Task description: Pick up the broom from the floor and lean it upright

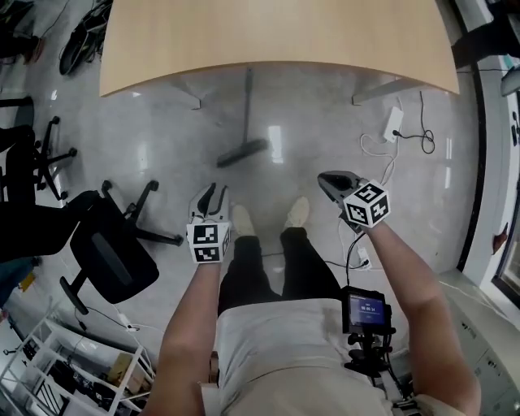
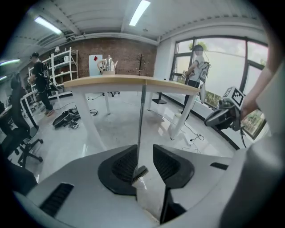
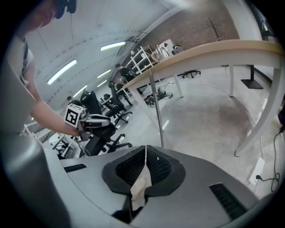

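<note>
Floor (image 1: pixel 325 122) was glossy grey concrete. Curved light-wood table (image 1: pixel 276 36) on white legs ahead, black office chair (image 1: pixel 114 256) left, white shelf rack (image 1: pixel 50 357) lower left. Brick wall (image 2: pixel 129 51) at back, big windows (image 2: pixel 218 62) right, ceiling strip lights (image 2: pixel 140 12) on. White power strip (image 1: pixel 396 123) on floor.

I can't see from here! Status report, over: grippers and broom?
Left gripper open, empty. Right gripper shut, empty. Broom upright against table edge. Office chair off to the left, clear of broom.
</note>
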A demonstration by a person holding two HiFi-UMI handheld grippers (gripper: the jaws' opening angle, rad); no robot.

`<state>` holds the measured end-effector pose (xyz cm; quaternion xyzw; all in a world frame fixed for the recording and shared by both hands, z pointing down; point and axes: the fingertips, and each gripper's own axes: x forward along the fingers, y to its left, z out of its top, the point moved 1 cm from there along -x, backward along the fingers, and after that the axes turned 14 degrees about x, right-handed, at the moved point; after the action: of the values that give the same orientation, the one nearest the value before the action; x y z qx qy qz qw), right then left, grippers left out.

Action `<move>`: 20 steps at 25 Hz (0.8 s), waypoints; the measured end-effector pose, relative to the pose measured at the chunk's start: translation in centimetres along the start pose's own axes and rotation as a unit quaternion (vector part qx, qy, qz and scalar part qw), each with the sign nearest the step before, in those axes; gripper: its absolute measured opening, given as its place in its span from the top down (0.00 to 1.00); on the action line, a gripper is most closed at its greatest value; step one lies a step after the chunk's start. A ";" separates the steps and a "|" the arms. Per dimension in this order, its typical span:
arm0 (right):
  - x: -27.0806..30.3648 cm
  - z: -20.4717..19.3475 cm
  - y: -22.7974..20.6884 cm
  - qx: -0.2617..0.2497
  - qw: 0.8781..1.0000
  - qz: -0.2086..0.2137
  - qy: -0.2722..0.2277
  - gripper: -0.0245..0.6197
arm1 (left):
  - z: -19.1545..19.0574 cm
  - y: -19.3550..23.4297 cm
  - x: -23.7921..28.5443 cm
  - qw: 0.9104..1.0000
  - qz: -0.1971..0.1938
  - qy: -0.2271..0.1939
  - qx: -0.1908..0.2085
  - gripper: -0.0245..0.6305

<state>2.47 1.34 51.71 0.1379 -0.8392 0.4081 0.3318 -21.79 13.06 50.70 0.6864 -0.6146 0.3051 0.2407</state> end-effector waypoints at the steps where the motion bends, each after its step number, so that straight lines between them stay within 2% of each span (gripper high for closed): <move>1: -0.5 0.9 0.6 -0.003 1.000 -0.001 -0.009 0.93 | 0.6 0.4 -0.6 1.000 0.002 -0.007 -0.002 0.80; 3: -1.7 2.5 2.0 -0.013 1.000 -0.001 -0.025 0.93 | 1.9 0.8 -2.0 1.000 -0.005 -0.025 -0.009 0.83; 7: -5.3 6.8 5.5 -0.036 0.995 0.020 -0.087 0.93 | 5.6 -0.4 -4.1 0.994 -0.073 -0.080 -0.010 0.86; 11: -10.1 9.3 8.9 -0.044 0.988 0.040 -0.141 0.93 | 8.7 -1.6 -6.7 0.988 -0.104 -0.111 -0.008 0.88; 15: -14.6 9.8 12.6 -0.050 0.981 0.063 -0.179 0.93 | 11.0 -2.0 -10.5 0.982 -0.113 -0.149 -0.020 0.89; 18: -16.0 13.0 14.6 -0.071 0.974 0.073 -0.203 0.93 | 13.3 0.4 -11.3 0.979 -0.099 -0.174 -0.027 0.89; 20: -16.5 12.9 15.2 -0.067 0.974 0.068 -0.205 0.93 | 13.1 1.6 -12.3 0.980 -0.091 -0.174 -0.031 0.90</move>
<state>1.33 0.25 25.91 0.1383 -0.9224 0.3353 0.1328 -22.50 12.15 32.66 0.7742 -0.5914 0.1390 0.1776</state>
